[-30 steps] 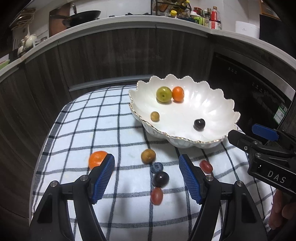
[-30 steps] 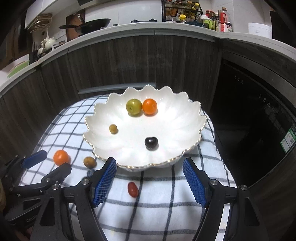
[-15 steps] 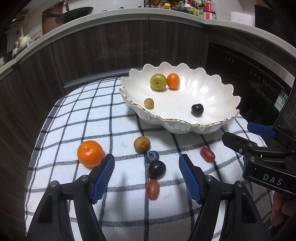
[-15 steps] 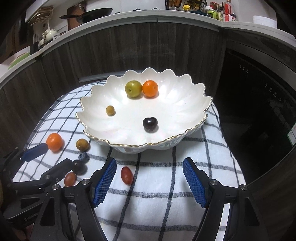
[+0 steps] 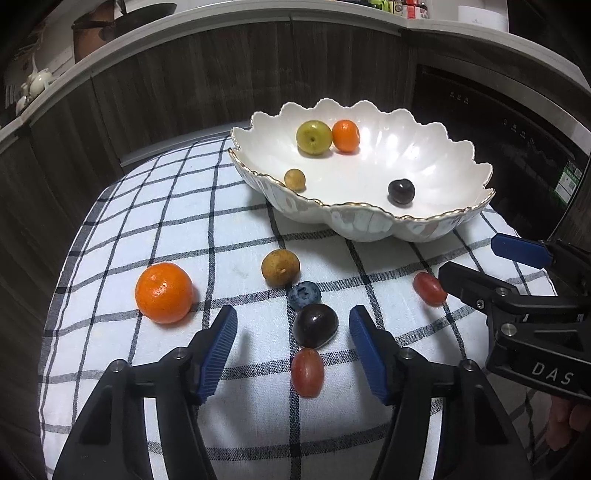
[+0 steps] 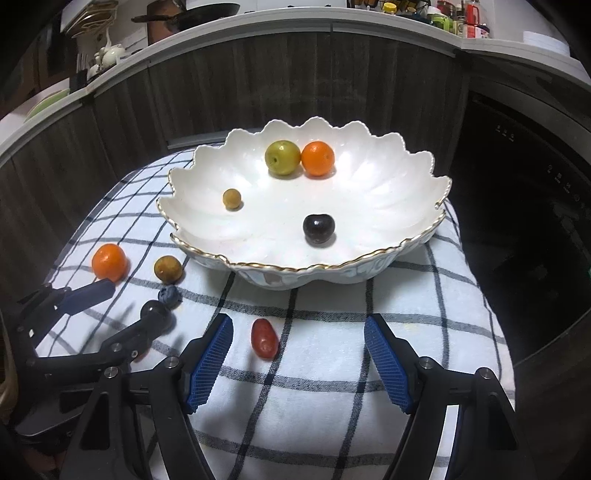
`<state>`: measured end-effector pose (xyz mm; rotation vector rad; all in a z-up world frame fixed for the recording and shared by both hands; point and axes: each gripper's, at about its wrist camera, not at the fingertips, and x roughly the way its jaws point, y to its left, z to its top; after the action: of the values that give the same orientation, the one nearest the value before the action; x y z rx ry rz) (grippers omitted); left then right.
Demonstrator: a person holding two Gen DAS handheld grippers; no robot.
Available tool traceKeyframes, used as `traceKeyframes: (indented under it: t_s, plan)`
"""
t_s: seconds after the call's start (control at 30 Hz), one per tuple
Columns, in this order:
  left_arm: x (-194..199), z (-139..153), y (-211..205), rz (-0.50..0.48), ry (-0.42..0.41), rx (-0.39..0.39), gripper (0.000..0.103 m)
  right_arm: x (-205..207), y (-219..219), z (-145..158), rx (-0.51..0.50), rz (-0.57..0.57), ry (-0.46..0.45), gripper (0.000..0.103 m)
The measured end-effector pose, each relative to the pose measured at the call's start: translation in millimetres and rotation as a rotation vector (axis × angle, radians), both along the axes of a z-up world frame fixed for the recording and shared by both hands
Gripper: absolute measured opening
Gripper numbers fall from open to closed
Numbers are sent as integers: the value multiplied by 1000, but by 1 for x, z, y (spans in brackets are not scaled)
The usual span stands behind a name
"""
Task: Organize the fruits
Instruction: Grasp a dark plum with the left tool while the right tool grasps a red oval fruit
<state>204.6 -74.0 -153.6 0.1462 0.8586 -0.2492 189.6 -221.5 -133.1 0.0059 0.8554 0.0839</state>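
Observation:
A white scalloped bowl (image 5: 436, 221) (image 6: 424, 177) stands on a checked cloth and holds a green fruit (image 5: 314, 137), a small orange (image 5: 345, 136), a tan berry (image 5: 294, 179) and a dark cherry (image 5: 401, 191). On the cloth lie an orange (image 5: 164, 292), a brown fruit (image 5: 280, 267), a blueberry (image 5: 304, 295), a dark grape (image 5: 315, 325), a red grape (image 5: 307, 372) and a red grape tomato (image 5: 429, 288) (image 6: 263, 339). My left gripper (image 5: 293, 347) is open with the dark grape and red grape between its fingers. My right gripper (image 6: 297, 354) is open just behind the grape tomato.
The checked cloth (image 5: 177, 229) covers a small table whose edges drop off on all sides. Dark wood cabinets (image 5: 221, 85) curve behind it. A black appliance front (image 6: 524, 229) stands to the right. A counter with a pan (image 6: 192, 11) and bottles runs above.
Both grippers have moved down and forward toward the cloth. The loose fruits now lie closer, with the dark grape between my left fingers and the grape tomato near my right fingers.

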Motion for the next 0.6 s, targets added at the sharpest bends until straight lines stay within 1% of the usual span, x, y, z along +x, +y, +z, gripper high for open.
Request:
traceKeyframes:
  t_s: [0.13,0.2,0.37,0.6]
  plan:
    - [1,-2,0,-6,5,-3,59,3,1,-5,10,6,11,74]
    - [1,-3,-1,-12,6,-4,58,4,1,-7,15,10,20,69]
    - [1,-4,-3,-20,12,-16,53,7,2,-13,23,24,40,62]
    - [4,-10,-1,-18,37,-32,46,7,10,-18,8,45,50,57]
